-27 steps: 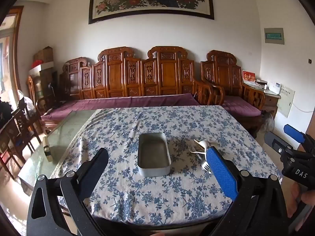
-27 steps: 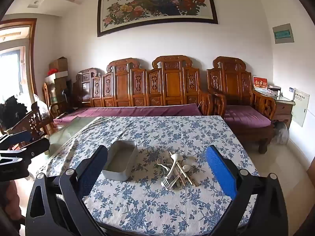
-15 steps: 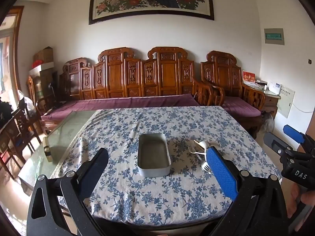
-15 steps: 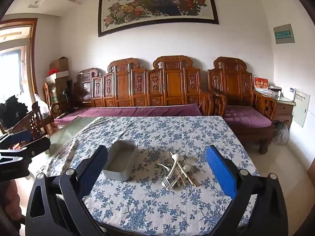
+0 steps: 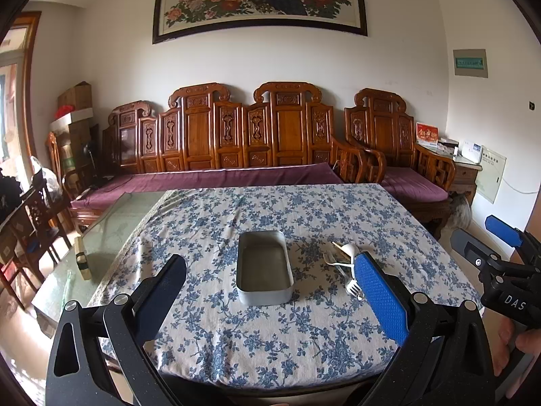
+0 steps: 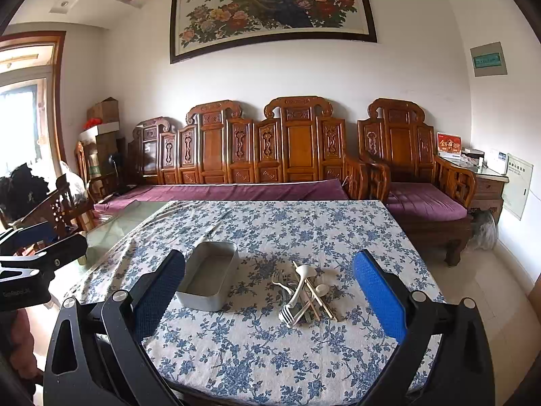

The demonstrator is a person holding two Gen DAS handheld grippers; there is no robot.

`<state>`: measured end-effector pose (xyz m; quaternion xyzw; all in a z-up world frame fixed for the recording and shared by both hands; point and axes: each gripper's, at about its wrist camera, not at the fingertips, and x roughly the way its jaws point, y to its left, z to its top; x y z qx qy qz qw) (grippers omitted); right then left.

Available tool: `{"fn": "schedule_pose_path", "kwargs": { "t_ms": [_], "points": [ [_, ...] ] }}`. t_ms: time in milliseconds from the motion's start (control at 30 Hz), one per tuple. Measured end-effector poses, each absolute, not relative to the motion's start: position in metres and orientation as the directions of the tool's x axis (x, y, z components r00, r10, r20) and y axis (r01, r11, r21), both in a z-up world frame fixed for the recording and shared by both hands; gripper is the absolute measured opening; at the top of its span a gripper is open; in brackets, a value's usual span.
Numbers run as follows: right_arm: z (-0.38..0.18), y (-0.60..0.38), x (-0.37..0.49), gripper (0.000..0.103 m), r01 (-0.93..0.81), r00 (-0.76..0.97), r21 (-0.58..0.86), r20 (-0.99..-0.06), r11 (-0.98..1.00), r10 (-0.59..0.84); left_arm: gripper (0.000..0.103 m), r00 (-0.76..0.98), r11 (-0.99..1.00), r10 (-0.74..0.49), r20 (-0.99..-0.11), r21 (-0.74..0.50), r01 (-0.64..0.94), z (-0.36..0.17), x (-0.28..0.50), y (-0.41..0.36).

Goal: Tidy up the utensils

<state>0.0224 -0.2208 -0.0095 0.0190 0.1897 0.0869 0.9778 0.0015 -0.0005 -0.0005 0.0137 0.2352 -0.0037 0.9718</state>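
Note:
An empty grey rectangular tin (image 5: 264, 267) (image 6: 209, 277) sits mid-table on the blue floral cloth (image 5: 270, 338). To its right lies a pile of white utensils (image 6: 304, 292) (image 5: 343, 264): forks, spoons and chopsticks, partly hidden by my left finger in the left wrist view. My left gripper (image 5: 270, 291) is open and empty, held above the near table edge facing the tin. My right gripper (image 6: 268, 287) is open and empty, short of the pile. The right gripper also shows at the right edge of the left wrist view (image 5: 497, 253).
The cloth (image 6: 270, 355) leaves a bare glass strip of table (image 5: 111, 233) at the left, with a small block (image 5: 82, 264) on it. A carved wooden sofa (image 5: 236, 142) with purple cushions stands behind the table. Wooden chairs (image 5: 30, 223) stand left.
Both grippers have stayed almost still and open. The tin and the utensil pile have not moved.

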Motion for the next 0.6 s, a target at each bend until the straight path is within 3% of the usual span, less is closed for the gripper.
{"fn": "schedule_pose_path", "kwargs": {
  "t_ms": [600],
  "points": [
    [-0.0091, -0.2205, 0.0225, 0.1, -0.163, 0.913, 0.069, -0.368, 0.984, 0.177, 0.097, 0.89, 1.0, 0.0, -0.455, 0.026, 0.013, 0.0, 0.001, -0.0012]
  ]
}}
